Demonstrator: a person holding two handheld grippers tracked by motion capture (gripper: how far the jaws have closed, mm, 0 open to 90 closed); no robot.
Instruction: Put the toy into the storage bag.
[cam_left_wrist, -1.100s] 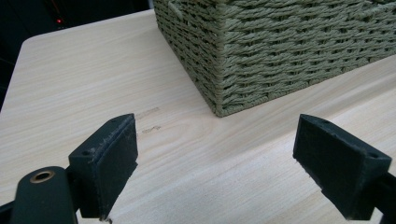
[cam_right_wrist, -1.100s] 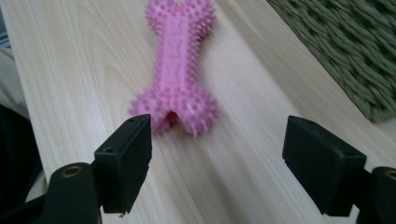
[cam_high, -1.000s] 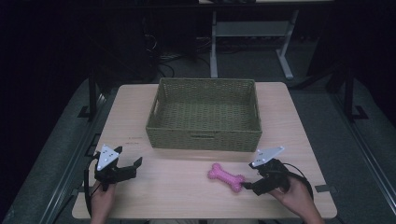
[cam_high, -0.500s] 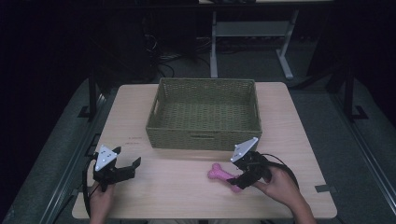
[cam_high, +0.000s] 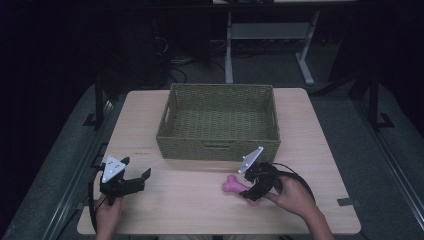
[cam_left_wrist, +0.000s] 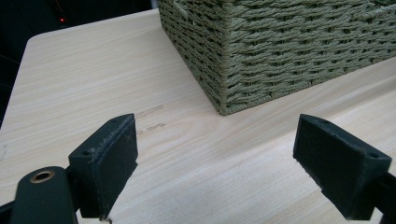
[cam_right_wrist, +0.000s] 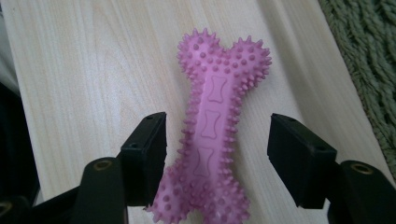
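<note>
Two grippers are on the table's near edge, and the action is all on the person's right. The right gripper (cam_right_wrist: 217, 156) sits spread wide over the pink spiked chew bone (cam_right_wrist: 212, 135), its jaws flanking the narrow shaft with the near knobbed end tucked down between them. The left jaw looks to be just brushing the spikes; the right jaw stands clear, a strip of bare wood showing between it and the toy. Nothing is pinched yet. From the high view the right gripper (cam_high: 254, 186) comes in low from the hand at the near right, the bone (cam_high: 235, 186) lying flat on the wooden table (cam_high: 320, 145) just in front of the basket's near wall.

Over on the other side, the left gripper (cam_left_wrist: 217, 163) hangs released too, jaws far apart above bare wood, holding nothing, with the basket's corner ahead of it. In the high view the left gripper (cam_high: 122, 181) sits well apart from the toy.

Judging by the setup, this looks like a grasp about to close. The smart move: centre the shaft between the jaws first, since it sits nearer the left one, then squeeze on the waist rather than the knobs. Those soft spikes will likely give and squirm, so a firm, square close should stop the bone twisting.

Beyond it all waits the green woven basket (cam_high: 220, 150), open and seemingly empty, probably the destination.
</note>
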